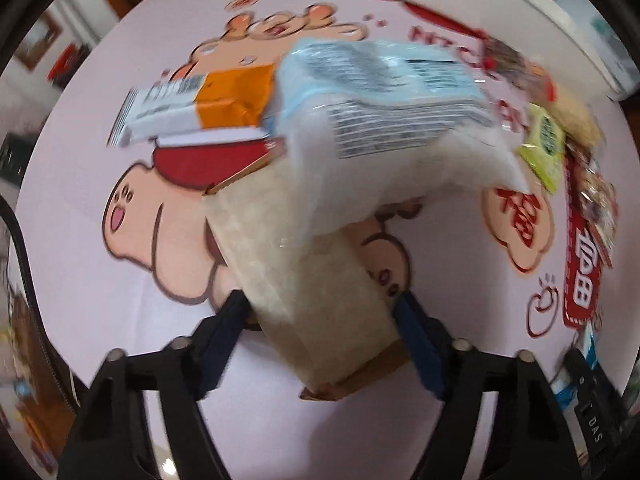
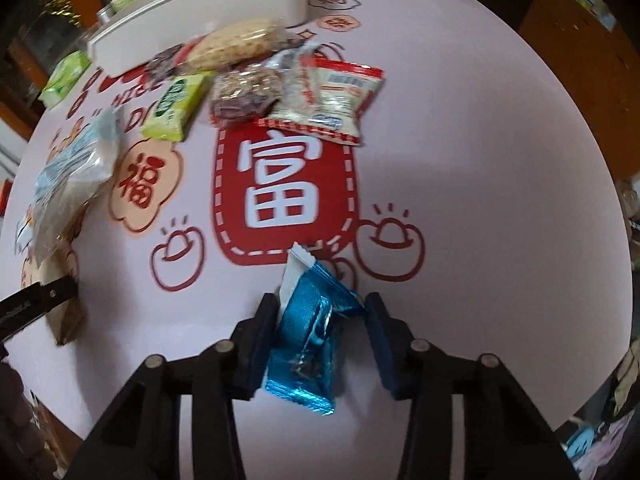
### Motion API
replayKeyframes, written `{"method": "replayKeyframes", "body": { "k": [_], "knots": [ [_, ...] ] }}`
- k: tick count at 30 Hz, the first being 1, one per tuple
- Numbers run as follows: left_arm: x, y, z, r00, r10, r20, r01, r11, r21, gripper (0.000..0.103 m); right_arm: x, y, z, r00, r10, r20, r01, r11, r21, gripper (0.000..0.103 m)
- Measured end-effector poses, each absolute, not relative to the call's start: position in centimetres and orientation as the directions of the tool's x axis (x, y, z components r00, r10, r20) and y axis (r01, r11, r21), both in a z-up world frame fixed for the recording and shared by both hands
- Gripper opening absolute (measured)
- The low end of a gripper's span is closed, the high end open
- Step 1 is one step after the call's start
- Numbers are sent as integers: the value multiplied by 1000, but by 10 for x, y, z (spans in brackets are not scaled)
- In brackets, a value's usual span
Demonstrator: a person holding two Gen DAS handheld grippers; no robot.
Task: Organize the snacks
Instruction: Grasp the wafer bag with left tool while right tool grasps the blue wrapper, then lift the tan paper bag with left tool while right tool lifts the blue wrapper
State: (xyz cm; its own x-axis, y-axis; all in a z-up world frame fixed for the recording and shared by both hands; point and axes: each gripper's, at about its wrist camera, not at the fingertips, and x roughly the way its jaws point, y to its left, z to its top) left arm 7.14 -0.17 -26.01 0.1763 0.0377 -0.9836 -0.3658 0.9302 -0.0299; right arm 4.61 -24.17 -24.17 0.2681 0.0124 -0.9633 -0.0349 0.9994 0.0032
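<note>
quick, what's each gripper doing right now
Left gripper: closed on the long beige snack pack.
Right gripper: blue foil snack between its fingers; right finger looks clear, so grip cannot be told.

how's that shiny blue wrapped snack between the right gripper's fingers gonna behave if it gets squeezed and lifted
The blue foil packet is probably light and crushable: its wrapper already looks creased. The glossy foil may be slippery against the right gripper fingers, which flank it with a gap on one side. Its loose white crimped end would likely flop.
</note>
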Motion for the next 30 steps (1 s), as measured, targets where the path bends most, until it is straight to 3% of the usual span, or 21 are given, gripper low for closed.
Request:
{"method": "replayKeyframes", "body": {
  "k": [5, 15, 27, 28, 29, 30],
  "knots": [
    [70, -7, -258, 192, 29, -981, -335, 941, -38, 70, 39, -235, -239, 265, 53, -963, -71, 997, 35, 32],
    [39, 16, -242, 263, -114, -958, -303, 933, -194, 65, 38, -227, -227, 272, 163, -948, -139, 982, 129, 31],
    [20, 34, -197, 365, -113, -924, -250, 944, -214, 55, 44, -204, -203, 322, 236, -917, -210, 962, 174, 30],
    [25, 30, -200, 368, -112, -923, -250, 944, -214, 50, 45, -202, -202, 323, 237, -916, -216, 961, 173, 30],
    [25, 30, -199, 371, -100, -923, -253, 946, -204, 1, 45, -200, -202, 323, 239, -916, -221, 960, 172, 30],
    [24, 33, -200, 364, -138, -921, -239, 942, -236, 3, 46, -198, -202, 320, 242, -916, -226, 959, 174, 30]
  ]
}}
